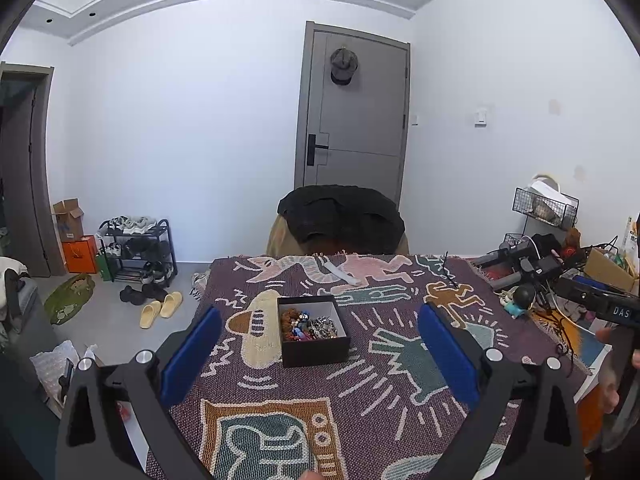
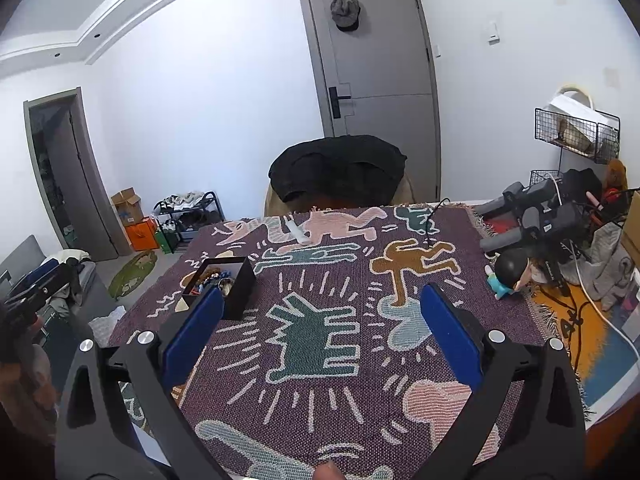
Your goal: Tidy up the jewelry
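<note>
Both claws hang wide and empty over the bench: the left claw [image 1: 320,354] frames the black box [image 1: 314,330] just ahead, between its blue pads, while for the right claw [image 2: 322,334] that box [image 2: 222,286] sits forward and to its left, beside the left pad. Jewelry [image 1: 310,324] lies heaped inside the box, on the woven blanket [image 2: 320,292]. That fits pieces gathered already or still awaiting sorting, so I cannot judge the step.

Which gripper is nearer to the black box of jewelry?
Left. The left gripper faces the black box head-on, open around it. The right gripper hovers open off to its right, over bare blanket.
</note>
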Motion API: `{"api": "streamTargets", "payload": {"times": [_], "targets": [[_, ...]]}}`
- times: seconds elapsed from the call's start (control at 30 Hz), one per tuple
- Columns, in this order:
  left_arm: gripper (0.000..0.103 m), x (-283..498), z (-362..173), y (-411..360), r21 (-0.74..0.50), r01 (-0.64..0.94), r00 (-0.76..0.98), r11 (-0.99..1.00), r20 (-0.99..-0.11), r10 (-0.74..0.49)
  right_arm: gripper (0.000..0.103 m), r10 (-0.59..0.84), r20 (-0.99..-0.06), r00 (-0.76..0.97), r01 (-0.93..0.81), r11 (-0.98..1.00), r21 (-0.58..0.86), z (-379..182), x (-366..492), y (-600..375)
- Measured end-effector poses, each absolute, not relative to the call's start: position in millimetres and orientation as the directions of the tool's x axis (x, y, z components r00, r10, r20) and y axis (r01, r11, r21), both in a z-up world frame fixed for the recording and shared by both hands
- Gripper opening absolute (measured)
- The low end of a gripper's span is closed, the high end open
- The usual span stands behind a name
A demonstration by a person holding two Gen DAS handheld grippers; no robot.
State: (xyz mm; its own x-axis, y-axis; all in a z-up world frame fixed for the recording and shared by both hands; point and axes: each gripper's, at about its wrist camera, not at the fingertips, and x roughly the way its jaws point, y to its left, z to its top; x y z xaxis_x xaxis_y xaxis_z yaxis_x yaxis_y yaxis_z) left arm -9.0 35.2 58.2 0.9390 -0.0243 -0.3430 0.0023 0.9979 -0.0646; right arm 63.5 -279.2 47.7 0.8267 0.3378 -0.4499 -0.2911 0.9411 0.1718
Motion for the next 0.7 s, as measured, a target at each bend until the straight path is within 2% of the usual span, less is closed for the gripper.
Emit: {"api": "streamTargets", "payload": {"times": [0.7], "targets": [[0.095,-1.8,49.8,43.3,-0.07,-0.037,0.936,0.997,-0.353,0.01,0.098,0.33,-0.463,0.823,-0.293,0.944,0.153,42.3,66.8,-273.6]]}}
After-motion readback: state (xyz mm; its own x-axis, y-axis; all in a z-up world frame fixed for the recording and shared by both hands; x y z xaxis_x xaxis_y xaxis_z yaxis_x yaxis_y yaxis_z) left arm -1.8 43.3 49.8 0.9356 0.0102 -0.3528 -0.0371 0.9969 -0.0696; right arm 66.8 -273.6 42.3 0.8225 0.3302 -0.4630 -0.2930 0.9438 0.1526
